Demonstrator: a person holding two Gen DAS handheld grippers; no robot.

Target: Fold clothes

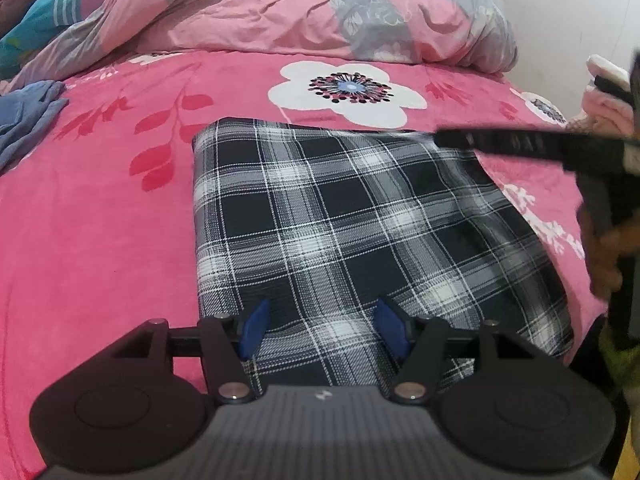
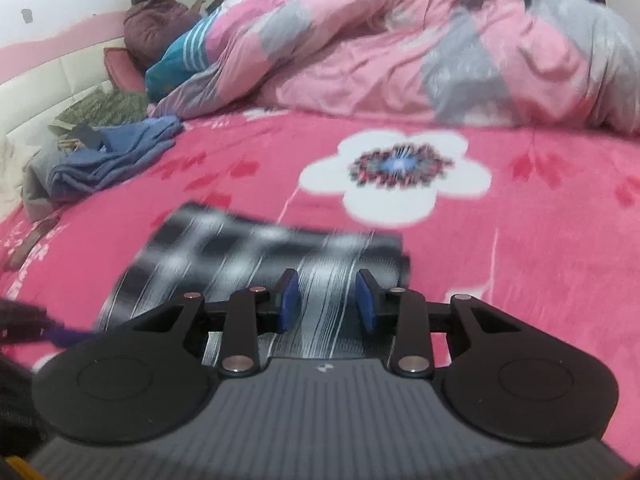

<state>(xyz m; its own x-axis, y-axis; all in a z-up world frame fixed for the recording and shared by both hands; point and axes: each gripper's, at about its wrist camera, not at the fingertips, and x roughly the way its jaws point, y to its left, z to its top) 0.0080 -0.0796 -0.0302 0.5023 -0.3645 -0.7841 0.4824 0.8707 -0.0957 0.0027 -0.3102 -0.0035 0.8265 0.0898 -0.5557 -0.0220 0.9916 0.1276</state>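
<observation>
A black-and-white plaid garment [image 1: 340, 232] lies folded into a flat rectangle on the pink flowered bedsheet [image 1: 100, 240]. My left gripper [image 1: 322, 328] hovers over its near edge, open, with the blue pads wide apart and nothing held between them. From the right, one black finger [image 1: 500, 144] of my right gripper reaches over the garment's far right corner, blurred by motion. In the right wrist view the plaid garment [image 2: 260, 256] is blurred. My right gripper [image 2: 327, 300] stands open above its near edge, holding nothing.
A pink and grey quilt [image 2: 400, 52] is heaped across the back of the bed. A crumpled blue garment [image 2: 112, 156] lies at the left by the headboard [image 2: 48, 92]. A person [image 2: 156, 20] sits in the far left corner. A white wall [image 1: 572, 20] borders the right.
</observation>
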